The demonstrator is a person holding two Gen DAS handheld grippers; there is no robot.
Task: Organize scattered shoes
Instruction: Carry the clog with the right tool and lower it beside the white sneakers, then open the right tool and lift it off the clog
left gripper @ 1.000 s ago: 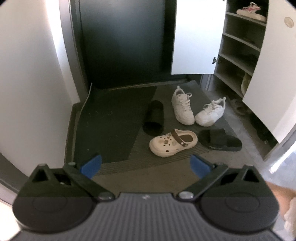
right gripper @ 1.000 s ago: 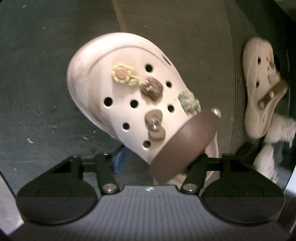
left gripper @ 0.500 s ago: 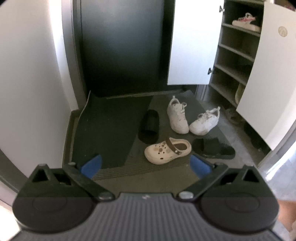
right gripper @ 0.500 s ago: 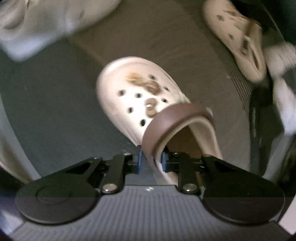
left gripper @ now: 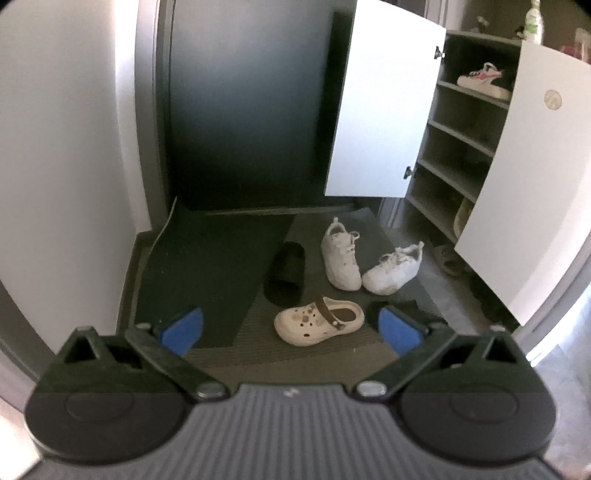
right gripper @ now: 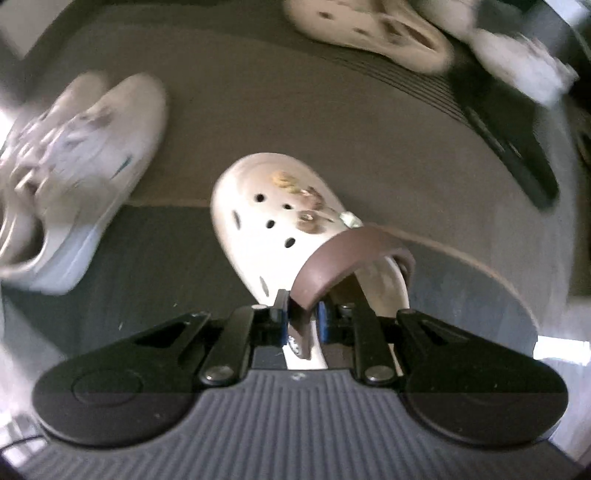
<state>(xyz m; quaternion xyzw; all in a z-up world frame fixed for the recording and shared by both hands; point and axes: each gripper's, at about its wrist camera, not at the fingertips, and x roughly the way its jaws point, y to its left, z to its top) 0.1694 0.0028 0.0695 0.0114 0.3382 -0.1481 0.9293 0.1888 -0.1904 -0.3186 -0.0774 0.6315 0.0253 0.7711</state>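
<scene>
Right tongs (right gripper: 300, 317) are clamped on the rim and brown strap of a cream clog (right gripper: 280, 218). A second ago the clog hung tilted with its toe swung left; now it points straight ahead and looks carried, off the floor, with blur pointing to a fast swing. The floor view has turned too: a white sneaker (right gripper: 74, 177) now shows at the left, and the matching cream clog on the mat (right gripper: 369, 33) sits at the top edge. Judged step: one clog picked, being moved toward its mate or the cabinet.

Left tongs (left gripper: 291, 328) are spread wide and hold nothing; their view has pulled back, showing more of the shoe cabinet (left gripper: 461, 147).

Count on the entry mat (left gripper: 207, 266), left view:
- 1 cream clog (left gripper: 319, 321) near the front edge
- 2 white sneakers (left gripper: 340, 254), toes touching, toward the right
- 2 black slides: one (left gripper: 286, 273) mid-mat, one (left gripper: 397, 306) partly hidden by the right finger pad

Pink-white sneaker (left gripper: 480, 79) on the cabinet's upper shelf; other shelf items too dim to tell.
</scene>
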